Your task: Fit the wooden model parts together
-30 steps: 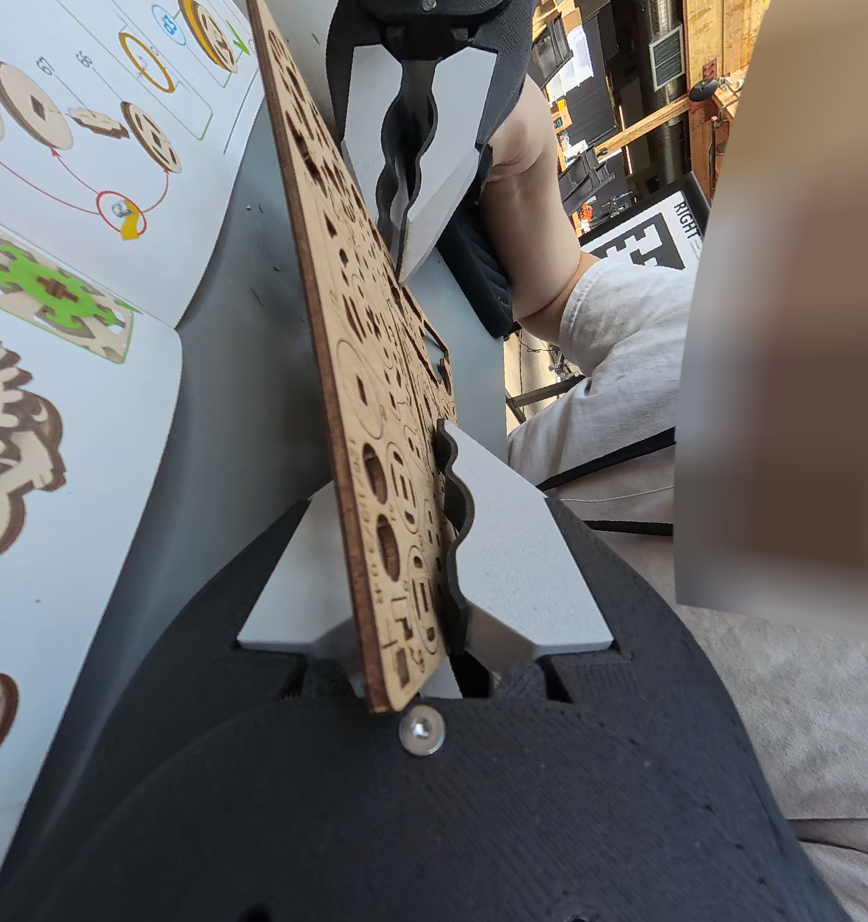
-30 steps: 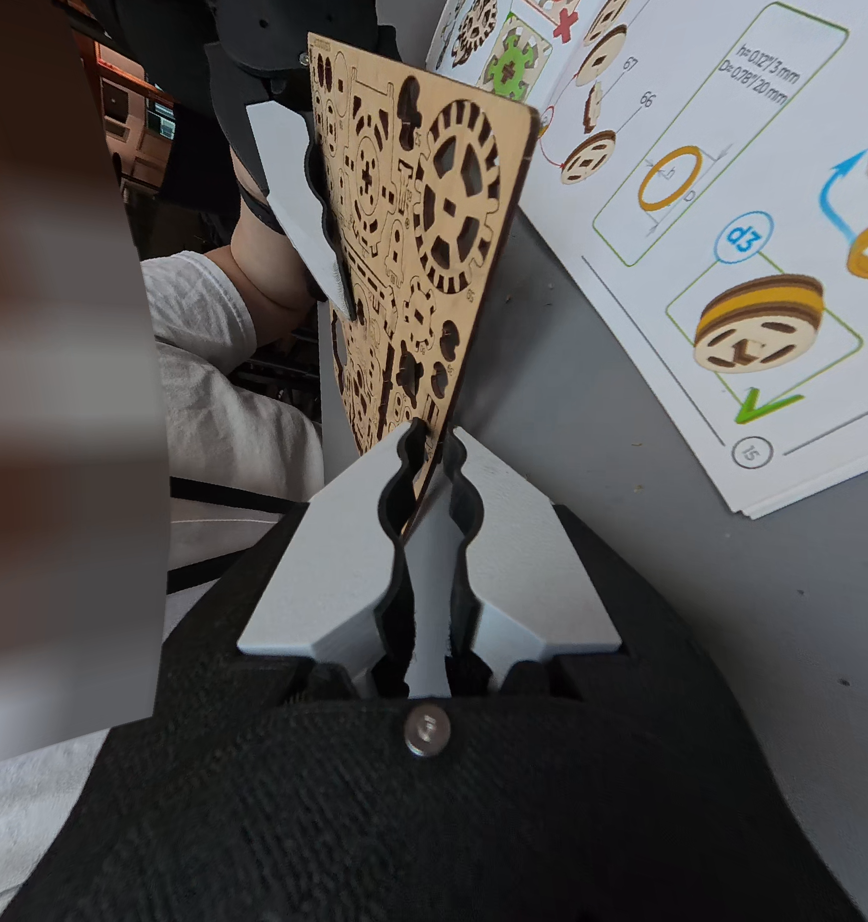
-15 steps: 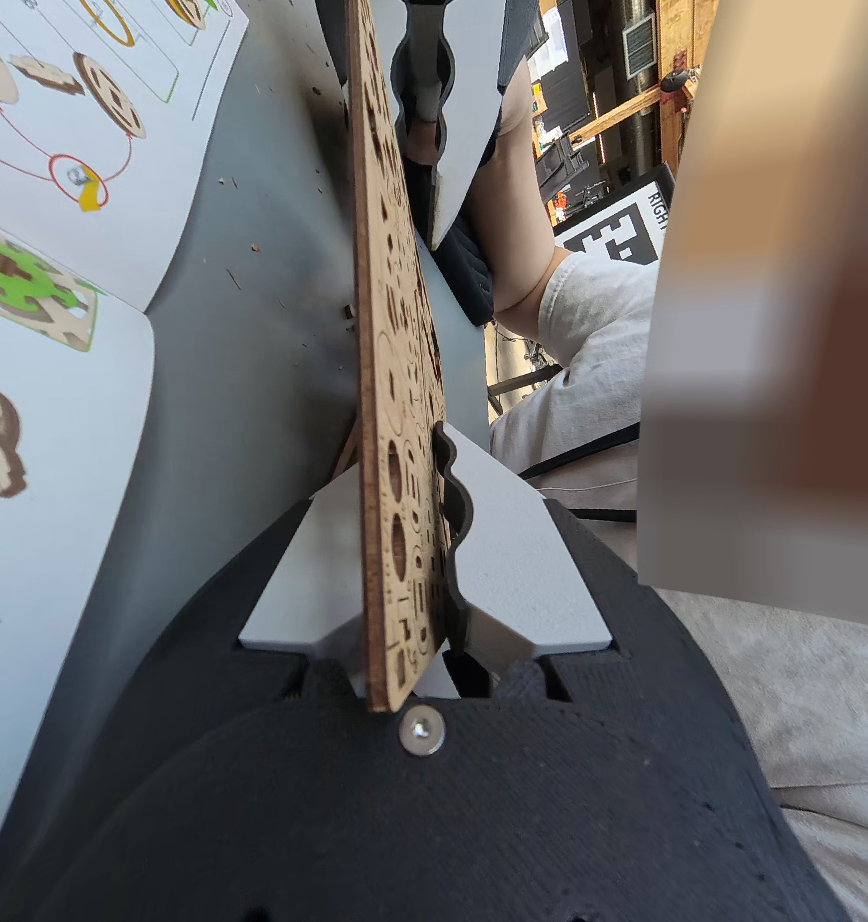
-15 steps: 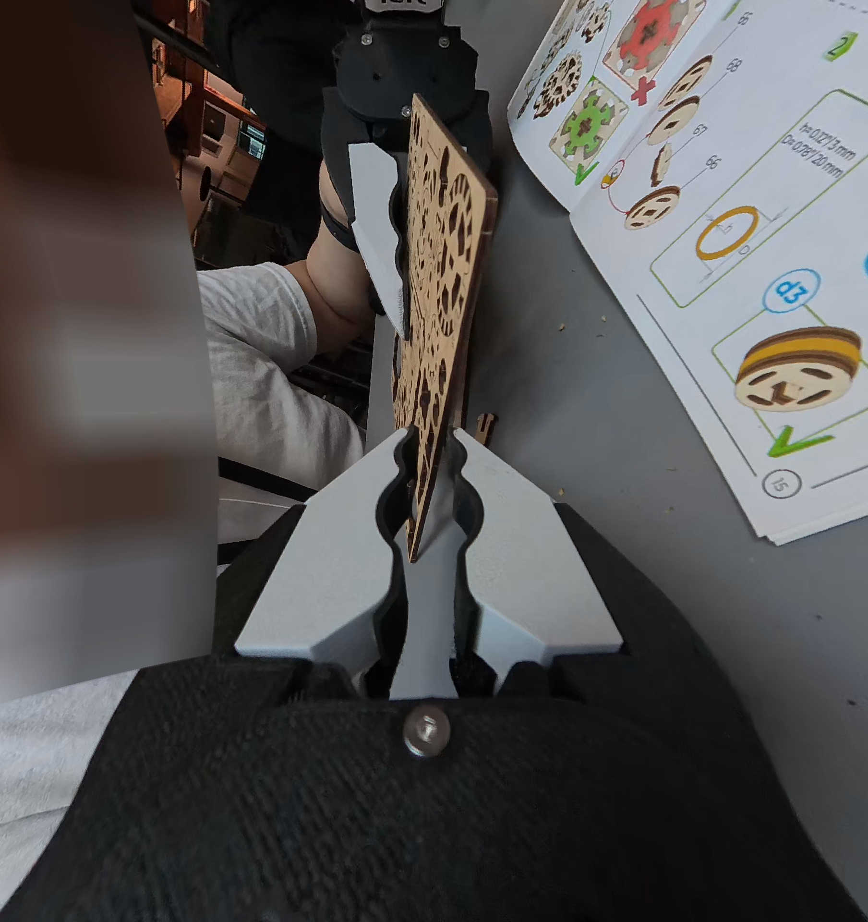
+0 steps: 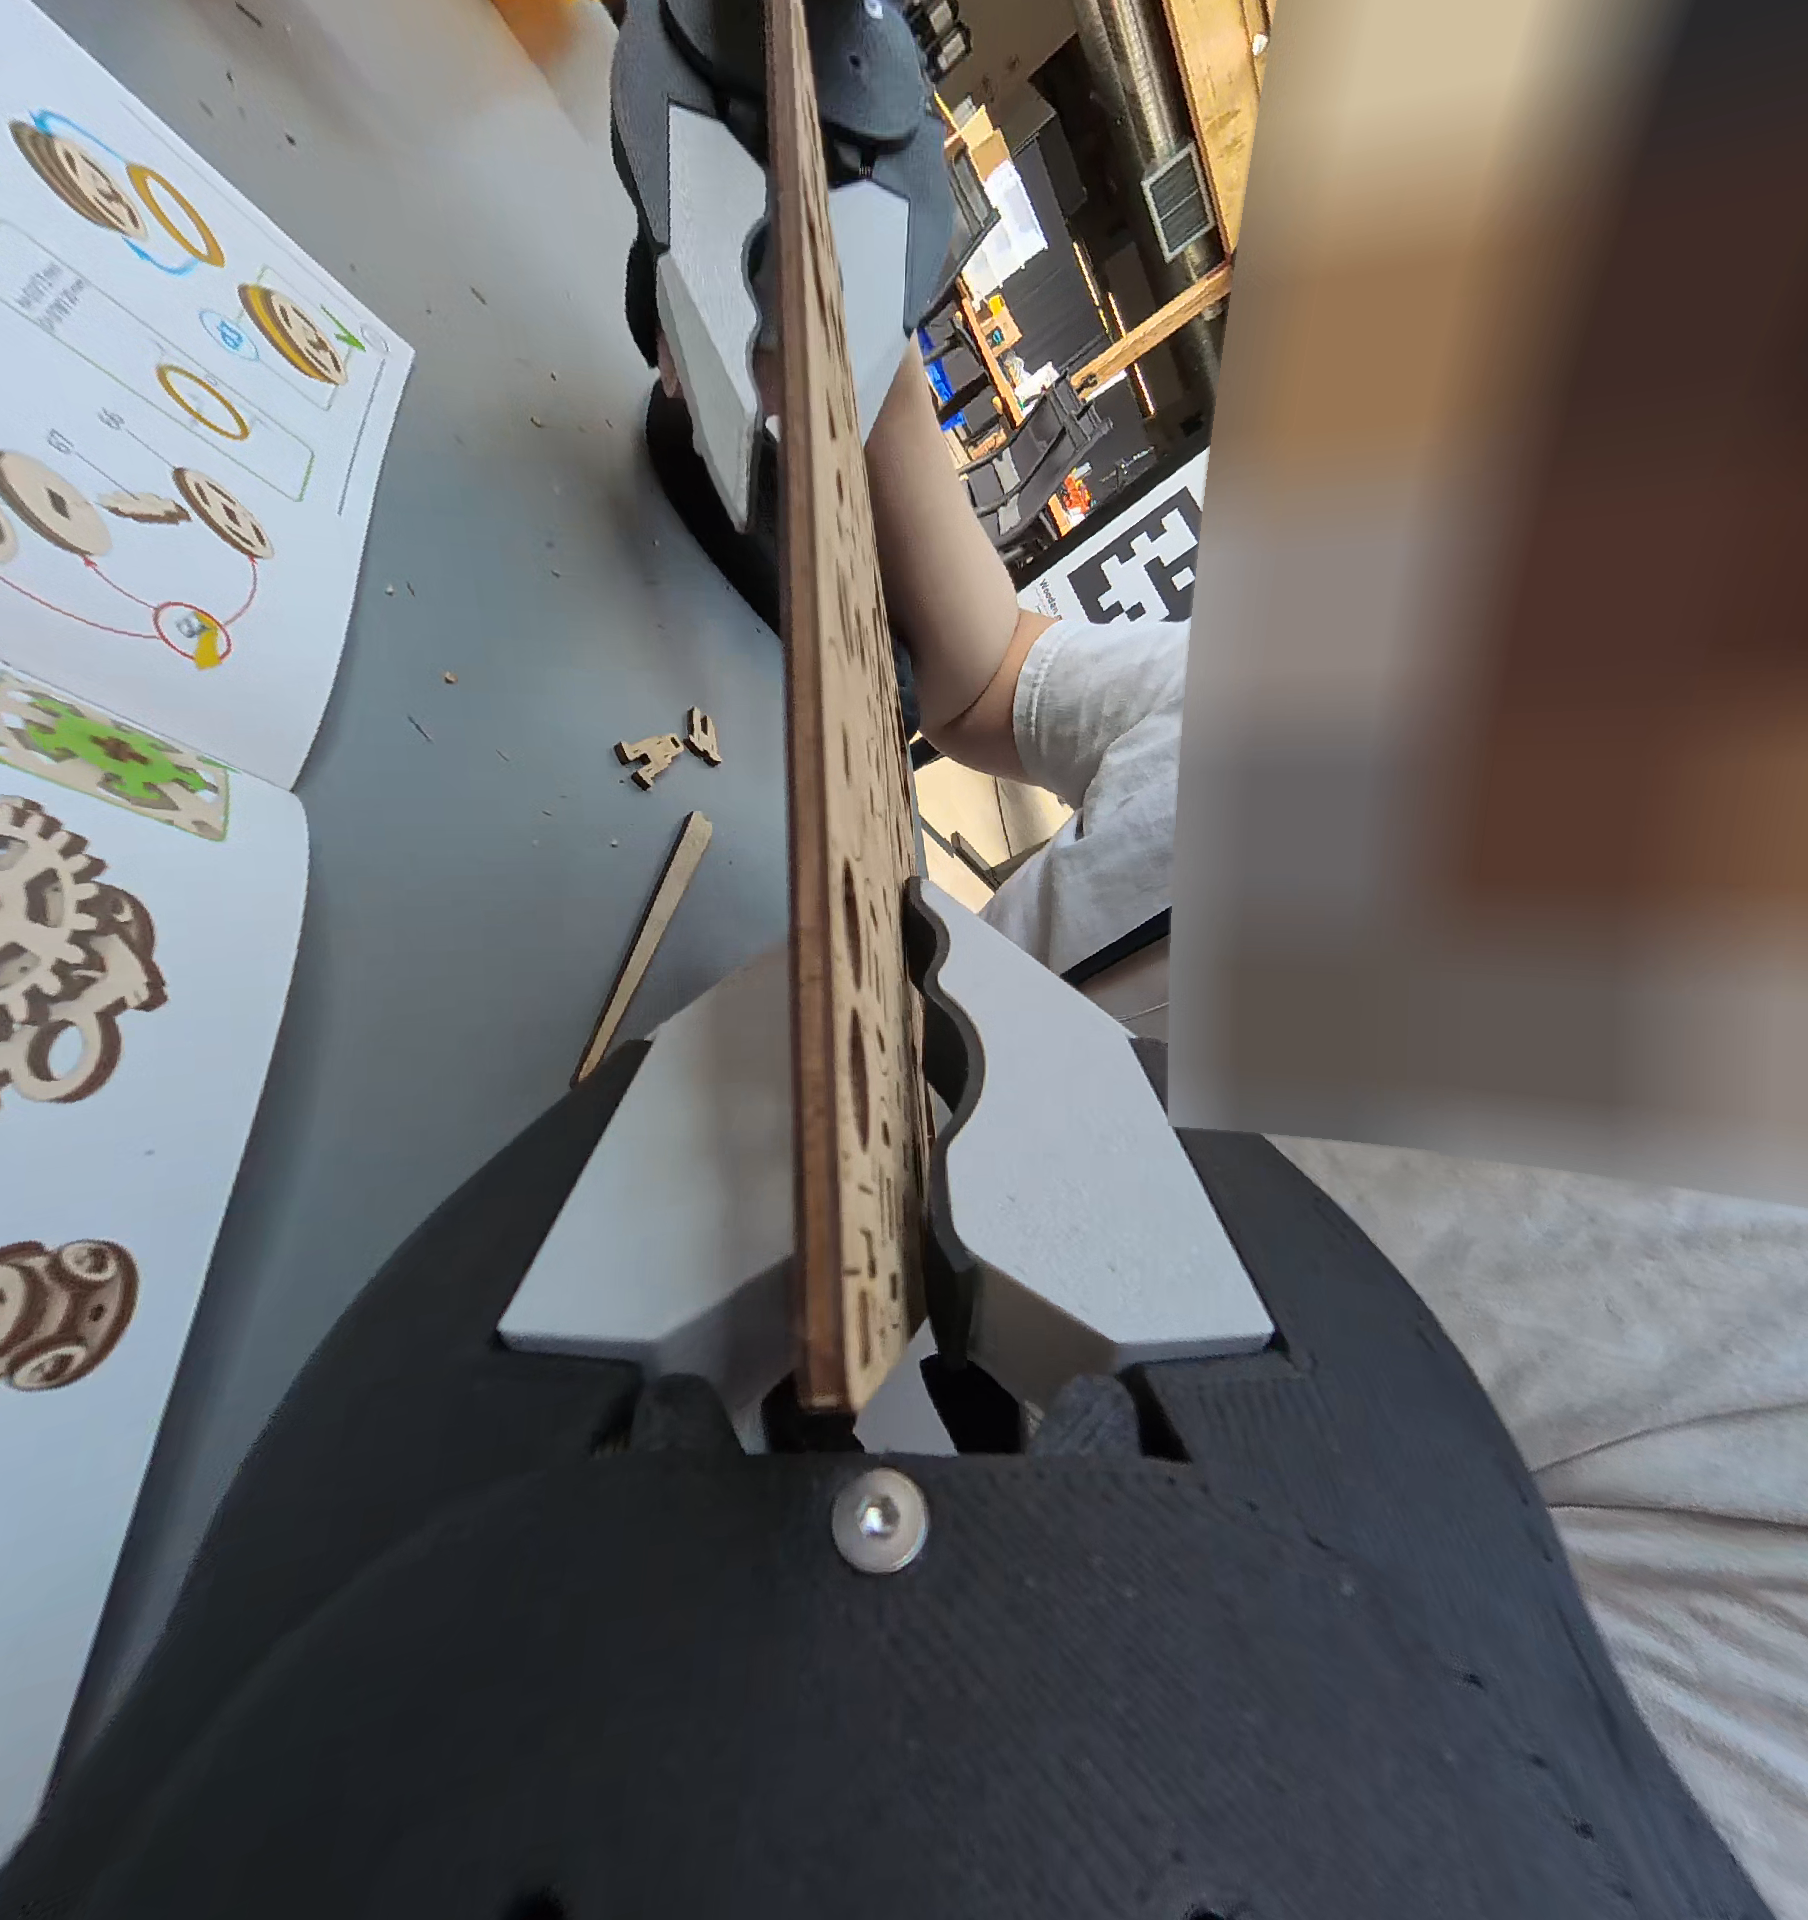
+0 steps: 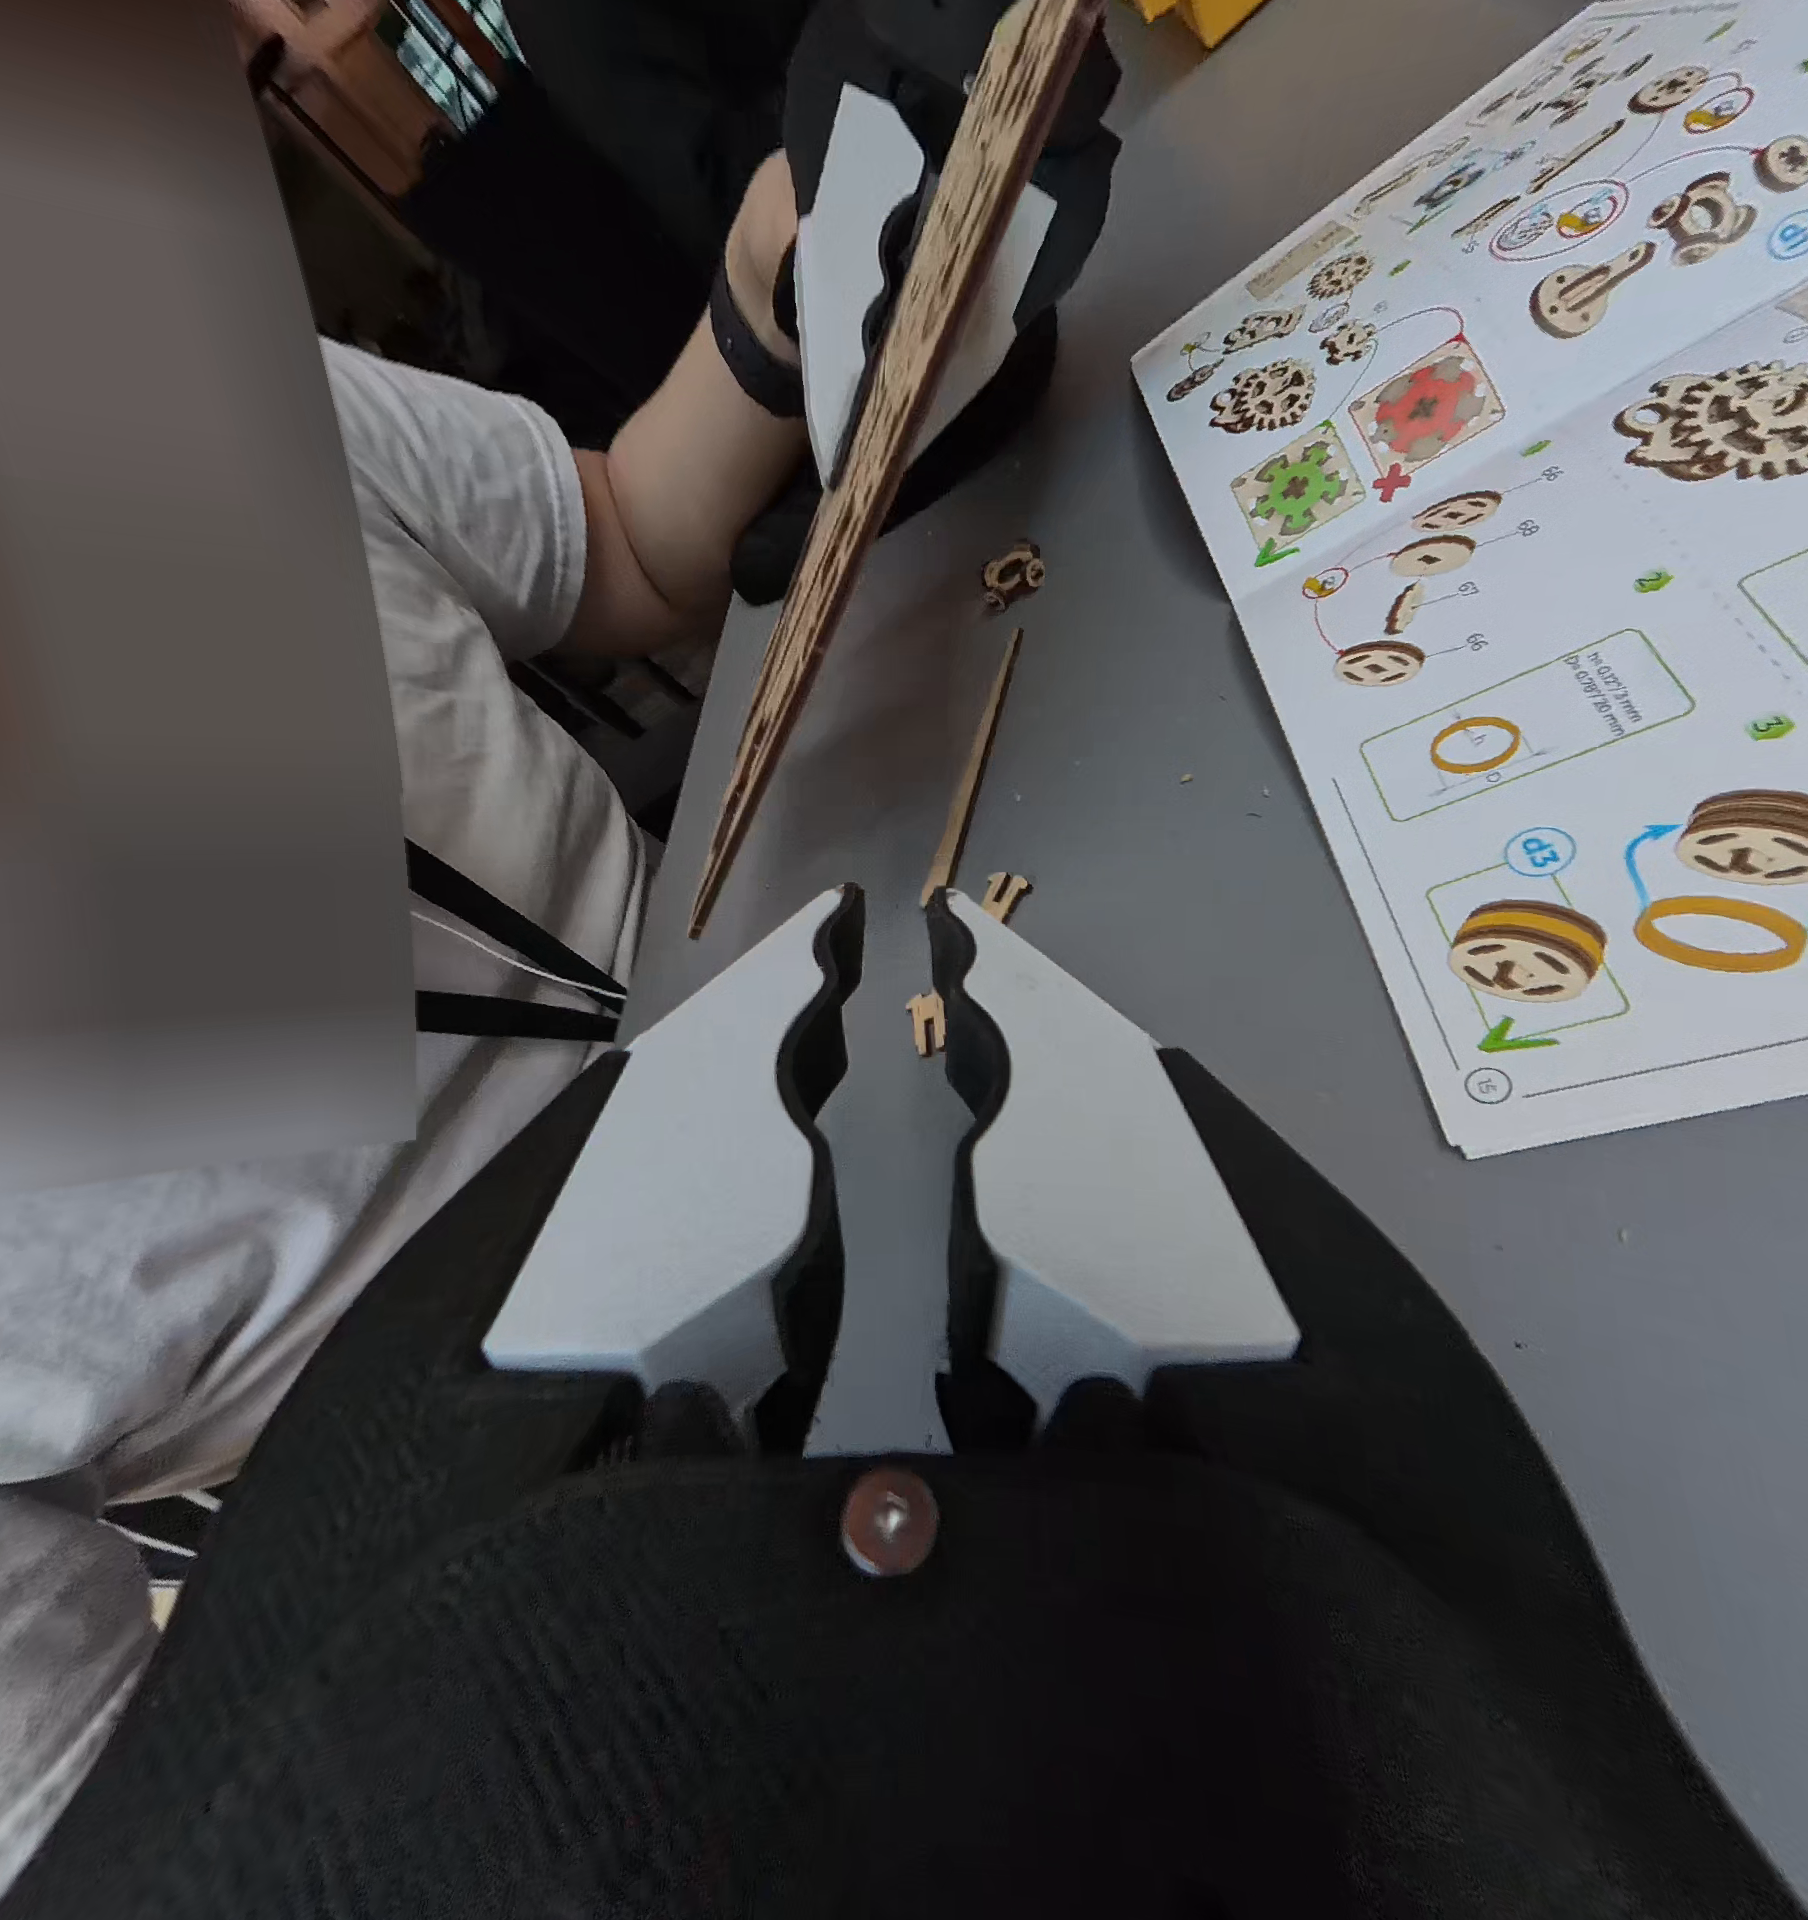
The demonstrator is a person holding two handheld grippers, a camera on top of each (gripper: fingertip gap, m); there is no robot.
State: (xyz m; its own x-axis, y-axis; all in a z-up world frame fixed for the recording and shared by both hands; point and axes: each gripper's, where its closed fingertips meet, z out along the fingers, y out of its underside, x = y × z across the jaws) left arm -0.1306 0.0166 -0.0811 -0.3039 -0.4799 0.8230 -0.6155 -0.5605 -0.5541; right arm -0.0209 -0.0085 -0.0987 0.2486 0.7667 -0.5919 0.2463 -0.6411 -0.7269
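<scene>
**Left gripper holds the sheet; right gripper empty**

The left gripper (image 5: 858,1091) is clamped on the wooden sheet (image 5: 838,727), which stands on edge between its fingers. The right gripper (image 6: 889,914) has its jaws apart, holding nothing; the sheet's free corner hangs just left of its tips. Ahead of those tips, a thin strip (image 6: 973,769) and small parts (image 6: 926,1023) lie on the grey table (image 6: 1243,1299). A booklet (image 6: 1565,582) lies further right.

Flat grey matte tabletop (image 6: 1243,1299), dusted with small wood crumbs. Open white printed instruction booklet (image 6: 1565,665) with coloured assembly diagrams lies flat on it. Near the booklet's lower edge: thin pale wooden strip (image 6: 973,769), lying flat. Just beyond the strip's far end, a small round laser-cut wooden piece (image 6: 1012,574). At its near end, two small notched wooden bits (image 6: 1006,891), (image 6: 926,1023).
</scene>
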